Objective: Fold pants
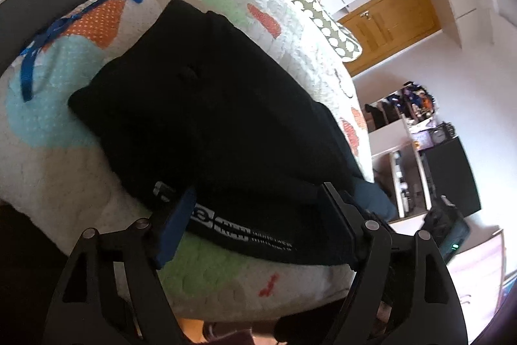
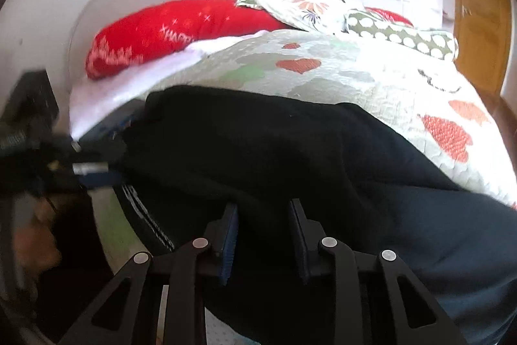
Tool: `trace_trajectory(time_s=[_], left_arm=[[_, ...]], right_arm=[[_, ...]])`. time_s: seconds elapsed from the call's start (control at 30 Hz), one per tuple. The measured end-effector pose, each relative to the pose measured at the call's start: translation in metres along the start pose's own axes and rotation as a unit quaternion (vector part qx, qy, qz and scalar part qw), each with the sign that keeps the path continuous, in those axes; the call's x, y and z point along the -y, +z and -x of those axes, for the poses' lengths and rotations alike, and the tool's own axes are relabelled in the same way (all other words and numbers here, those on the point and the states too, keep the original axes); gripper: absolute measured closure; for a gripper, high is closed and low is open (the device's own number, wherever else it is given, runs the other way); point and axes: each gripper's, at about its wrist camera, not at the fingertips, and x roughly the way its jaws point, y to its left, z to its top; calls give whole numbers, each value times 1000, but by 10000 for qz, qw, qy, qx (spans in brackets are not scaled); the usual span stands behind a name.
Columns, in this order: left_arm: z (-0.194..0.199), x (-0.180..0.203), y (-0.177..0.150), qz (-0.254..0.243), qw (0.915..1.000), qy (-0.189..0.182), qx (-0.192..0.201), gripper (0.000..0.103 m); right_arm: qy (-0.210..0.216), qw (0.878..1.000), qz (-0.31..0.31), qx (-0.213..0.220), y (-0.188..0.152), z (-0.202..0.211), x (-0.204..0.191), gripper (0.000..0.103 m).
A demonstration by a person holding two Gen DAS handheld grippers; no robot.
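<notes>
We find a bed (image 1: 58,170) under a patterned quilt (image 2: 355,76) filling most of both views, with the black pants (image 1: 210,118) lying on the quilt near its close edge. The pants appear already doubled into a thick bundle; the long axis runs away from the left gripper (image 1: 258,209) toward the far end of the bed, and the waistband, with white lettering, lies nearest that gripper.

The left gripper stands with fingers wide apart, straddling the waistband edge; the blue pads sit at either side of the cloth and we see no clamp on it. The right gripper (image 2: 263,231) has its fingers partly apart with dark fabric between and ahead of them; whether the pads pinch the cloth we cannot tell. Both tools are at the near edge, the left at the waistband, the right further along the same edge.

We judge that the coming move is a fold carried away from the grippers along the long axis.

Around the work: a red cushion (image 2: 168,28), a floral pillow (image 2: 300,2) and a dotted bolster (image 2: 404,34) at the head end, well apart from the pants. A blue strap (image 1: 48,34) and a dark flat object (image 1: 42,8) lie on the quilt beside the bundle; neither sits on the fold path.
</notes>
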Motion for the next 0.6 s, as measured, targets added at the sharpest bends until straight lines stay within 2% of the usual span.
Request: trace_trajectory(time_s=[0.17,0.2,0.23,0.27,0.3,0.43,0.53,0.6], left_arm=[[-7,-5,15,344,9990,-105,263,26],[-8,-6,17,415,9986,-146,295,33],[-8,-7,18,403,9985,-147,330,58],[-8,-6,19,335,9989,-75,328,75],[-6,-5,21,273,9991,-70,306,84],[19,-4,20,96,9987,-193,455,89],[36,-3,13,-255,9977,68,632,89],[29,-9,10,-306,9974,347,550,89]], right_arm=[[-79,9994,329,-66,-7,-1,-10,74],[-89,9993,333,-164,-9,-4,-12,74],[-90,9991,304,-269,-10,-8,-13,79],[-123,9991,286,-278,-12,-7,-14,83],[-130,9991,284,-287,-12,-5,-16,88],[179,9993,186,-275,-8,13,-24,91],[319,9982,429,-261,-11,20,-42,91],[346,9981,323,-407,-18,8,-44,91]])
